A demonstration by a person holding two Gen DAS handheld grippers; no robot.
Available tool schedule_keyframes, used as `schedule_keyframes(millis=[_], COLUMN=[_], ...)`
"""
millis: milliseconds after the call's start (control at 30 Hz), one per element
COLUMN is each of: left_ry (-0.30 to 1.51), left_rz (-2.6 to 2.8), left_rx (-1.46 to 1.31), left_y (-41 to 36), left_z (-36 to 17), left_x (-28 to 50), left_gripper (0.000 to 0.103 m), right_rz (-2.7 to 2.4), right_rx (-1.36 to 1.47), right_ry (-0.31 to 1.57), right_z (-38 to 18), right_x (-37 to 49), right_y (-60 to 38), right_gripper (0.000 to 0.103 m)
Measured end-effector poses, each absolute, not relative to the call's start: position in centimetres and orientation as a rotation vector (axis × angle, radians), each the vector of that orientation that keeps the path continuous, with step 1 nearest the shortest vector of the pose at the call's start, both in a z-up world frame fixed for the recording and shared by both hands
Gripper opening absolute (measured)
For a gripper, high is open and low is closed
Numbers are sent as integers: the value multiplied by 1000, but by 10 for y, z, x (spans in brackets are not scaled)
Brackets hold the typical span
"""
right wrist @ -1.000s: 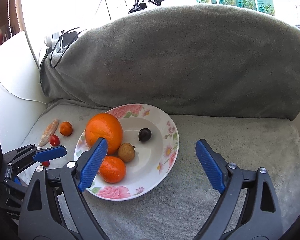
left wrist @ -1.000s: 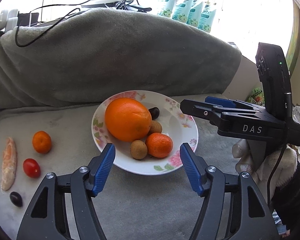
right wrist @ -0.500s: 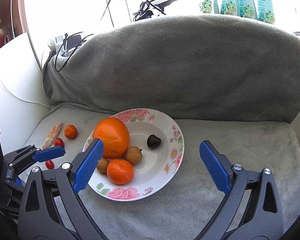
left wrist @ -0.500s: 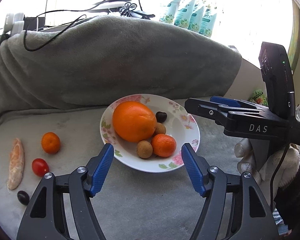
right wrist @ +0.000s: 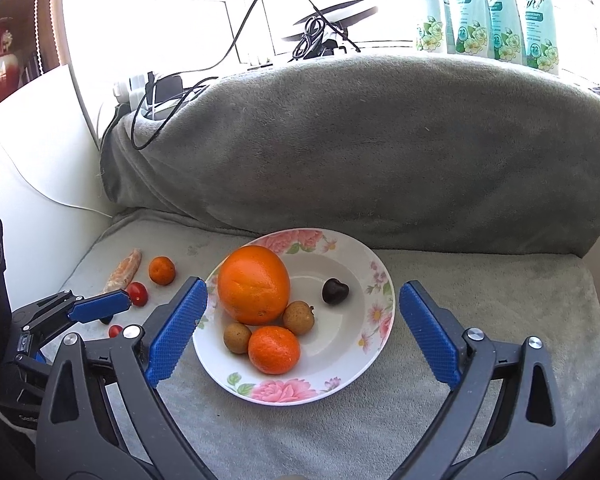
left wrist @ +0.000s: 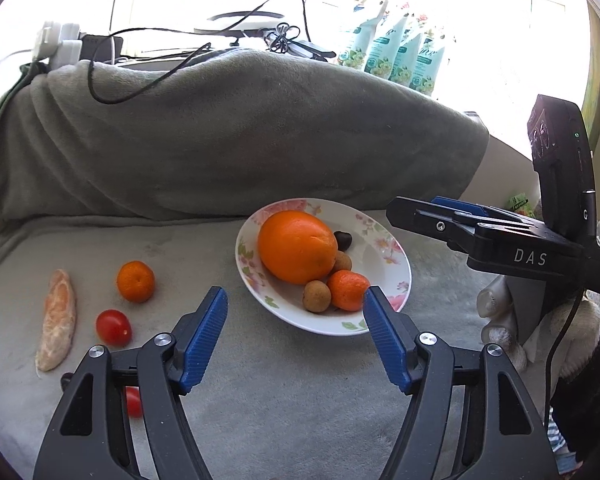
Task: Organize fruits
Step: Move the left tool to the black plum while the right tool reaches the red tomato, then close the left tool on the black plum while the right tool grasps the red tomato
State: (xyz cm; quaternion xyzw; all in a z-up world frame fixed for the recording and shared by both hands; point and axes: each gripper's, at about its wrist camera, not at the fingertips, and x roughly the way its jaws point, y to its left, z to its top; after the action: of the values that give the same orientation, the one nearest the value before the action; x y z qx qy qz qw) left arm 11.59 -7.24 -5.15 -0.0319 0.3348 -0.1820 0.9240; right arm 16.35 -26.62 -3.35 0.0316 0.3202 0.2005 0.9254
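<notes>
A floral plate (right wrist: 374, 280) sat on the grey blanket (right wrist: 480, 340) and held a large orange (right wrist: 254, 284), a small mandarin (right wrist: 274, 349) in front of it, two brown longans (right wrist: 299, 317) touching both citrus fruits, and a dark cherry (right wrist: 335, 291) lying apart toward the plate's far right side. Off the plate, to its left on the blanket, lay a second mandarin (left wrist: 136, 281), a peeled citrus segment (left wrist: 57, 314), a cherry tomato (left wrist: 113, 327) just beside the segment, and another small tomato (left wrist: 132, 401) (half hidden behind the gripper's frame). The left gripper (left wrist: 294, 336) hovered over the blanket just short of the plate's near rim, its blue pads spread wide with nothing between them. The right gripper (right wrist: 302, 334) stood in front of the plate, likewise spread wide and empty, its pads framing the plate from either side without touching it. In the left wrist view the right gripper showed side-on at the right edge, held by a white-gloved hand (left wrist: 500, 320). A bulky blanket-covered mound (left wrist: 236, 136) rose behind the plate, with cables (left wrist: 140, 80) draped over its top and a row of pale green pouches (right wrist: 488, 12) standing at the bright window behind.
</notes>
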Motion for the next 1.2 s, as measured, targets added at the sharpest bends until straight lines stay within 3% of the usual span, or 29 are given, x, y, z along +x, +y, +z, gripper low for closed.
schedule_keyframes(millis=[633,1200], left_ry=[672,749], left_rz=[-218,-152], left_rx=[-114,-167], left_y=[20,73], left_z=[-56,-92], left_x=[92,80], left_gripper=[70,70], right_rz=[522,657], right_rx=[31,7], right_ry=[664,734], right_z=[-23,-36], right_x=[158,166], right_y=[-209,-135], right_gripper=[99,99])
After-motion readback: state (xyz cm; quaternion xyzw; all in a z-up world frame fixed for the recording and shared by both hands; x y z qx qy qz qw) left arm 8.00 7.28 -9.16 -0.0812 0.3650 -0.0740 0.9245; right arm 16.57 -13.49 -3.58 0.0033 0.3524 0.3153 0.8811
